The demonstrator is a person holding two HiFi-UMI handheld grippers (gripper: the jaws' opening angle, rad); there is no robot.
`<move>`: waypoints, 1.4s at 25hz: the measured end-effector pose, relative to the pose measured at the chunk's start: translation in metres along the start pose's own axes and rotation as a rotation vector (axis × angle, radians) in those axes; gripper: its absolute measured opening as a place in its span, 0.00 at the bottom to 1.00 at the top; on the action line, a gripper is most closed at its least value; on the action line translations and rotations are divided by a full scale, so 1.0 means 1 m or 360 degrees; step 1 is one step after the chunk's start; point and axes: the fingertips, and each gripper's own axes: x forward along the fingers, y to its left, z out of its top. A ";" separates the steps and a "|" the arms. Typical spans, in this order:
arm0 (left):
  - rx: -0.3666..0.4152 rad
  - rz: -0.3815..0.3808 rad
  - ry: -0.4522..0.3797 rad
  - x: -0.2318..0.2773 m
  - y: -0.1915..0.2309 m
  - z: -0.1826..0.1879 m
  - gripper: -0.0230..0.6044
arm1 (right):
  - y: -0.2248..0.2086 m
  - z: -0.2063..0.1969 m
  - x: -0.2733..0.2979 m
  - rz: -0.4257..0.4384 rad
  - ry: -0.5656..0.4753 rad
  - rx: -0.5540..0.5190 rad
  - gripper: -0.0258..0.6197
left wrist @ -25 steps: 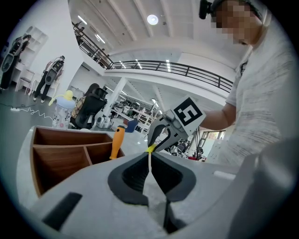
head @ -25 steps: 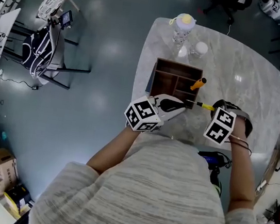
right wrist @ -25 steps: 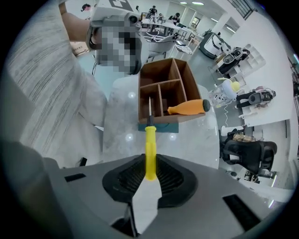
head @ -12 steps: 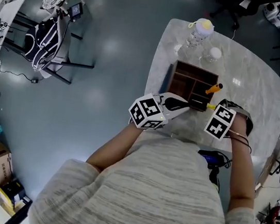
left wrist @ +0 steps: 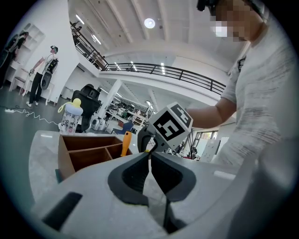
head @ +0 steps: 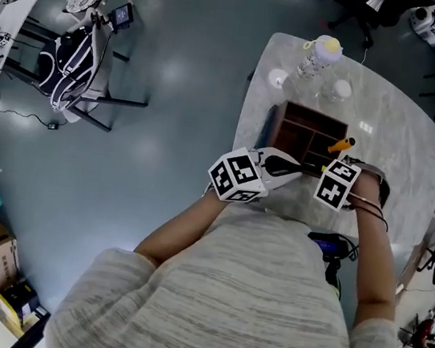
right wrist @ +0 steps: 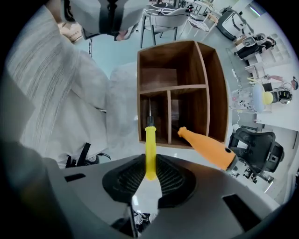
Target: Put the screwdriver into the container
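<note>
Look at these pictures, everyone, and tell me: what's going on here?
A person works at a marble table with a gripper in each hand. The right gripper is clamped on the handle of a yellow screwdriver, whose shaft points at a small compartment of the wooden container. An orange-handled tool already leans in the neighbouring compartment. The left gripper, jaws shut and empty, is close by the container.

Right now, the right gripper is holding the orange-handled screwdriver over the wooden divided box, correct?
Not quite: the right gripper view shows the right gripper holding the yellow-handled screwdriver over the wooden divided box; the orange-handled tool already leans in it.
</note>
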 end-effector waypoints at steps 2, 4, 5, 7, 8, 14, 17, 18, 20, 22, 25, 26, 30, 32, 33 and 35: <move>0.0001 -0.0010 0.0002 -0.002 0.000 0.000 0.08 | 0.001 0.005 0.000 0.0031 -0.0017 0.0018 0.14; 0.0000 -0.0017 0.0002 -0.003 0.001 -0.001 0.08 | 0.001 0.009 0.000 0.0060 -0.0058 0.0058 0.14; -0.0001 -0.0020 0.0004 -0.003 0.001 -0.002 0.08 | 0.000 0.012 0.000 0.0072 -0.0080 0.0082 0.14; 0.0000 -0.0027 0.0007 -0.003 0.001 -0.002 0.08 | -0.001 0.014 -0.001 0.0092 -0.0113 0.0111 0.14; 0.0001 -0.0031 0.0009 -0.003 0.000 -0.002 0.08 | -0.001 0.015 -0.002 0.0098 -0.0126 0.0119 0.15; 0.0006 -0.0042 0.0012 -0.005 -0.003 0.000 0.08 | -0.007 0.018 -0.018 0.0096 -0.0254 0.0223 0.21; 0.0013 -0.0049 0.0015 -0.004 -0.004 0.001 0.08 | -0.013 0.018 -0.029 0.0073 -0.0346 0.0298 0.21; 0.0015 -0.0052 0.0017 -0.004 -0.004 0.001 0.08 | -0.015 0.019 -0.033 0.0063 -0.0383 0.0328 0.20; 0.0020 -0.0055 0.0019 -0.002 -0.004 0.001 0.08 | -0.018 0.018 -0.042 0.0038 -0.0467 0.0389 0.20; 0.0024 -0.0057 0.0022 -0.002 -0.003 0.002 0.08 | -0.021 0.017 -0.050 0.0020 -0.0561 0.0460 0.20; 0.0033 -0.0060 0.0032 0.000 -0.003 0.002 0.08 | -0.024 0.014 -0.057 -0.0010 -0.0699 0.0588 0.20; 0.0035 -0.0059 0.0034 0.001 -0.002 0.003 0.08 | -0.026 0.012 -0.058 -0.0027 -0.0742 0.0630 0.20; 0.0043 -0.0041 0.0021 0.005 0.004 0.010 0.08 | -0.037 0.008 -0.066 -0.0060 -0.0977 0.0814 0.20; 0.0054 -0.0034 0.0023 0.008 0.006 0.013 0.08 | -0.039 0.005 -0.070 -0.0073 -0.1119 0.0922 0.18; 0.0060 -0.0031 0.0027 0.008 0.006 0.013 0.08 | -0.039 0.004 -0.072 -0.0081 -0.1187 0.0980 0.18; 0.0070 -0.0021 0.0035 0.010 0.007 0.013 0.08 | -0.039 0.002 -0.075 -0.0082 -0.1329 0.1097 0.16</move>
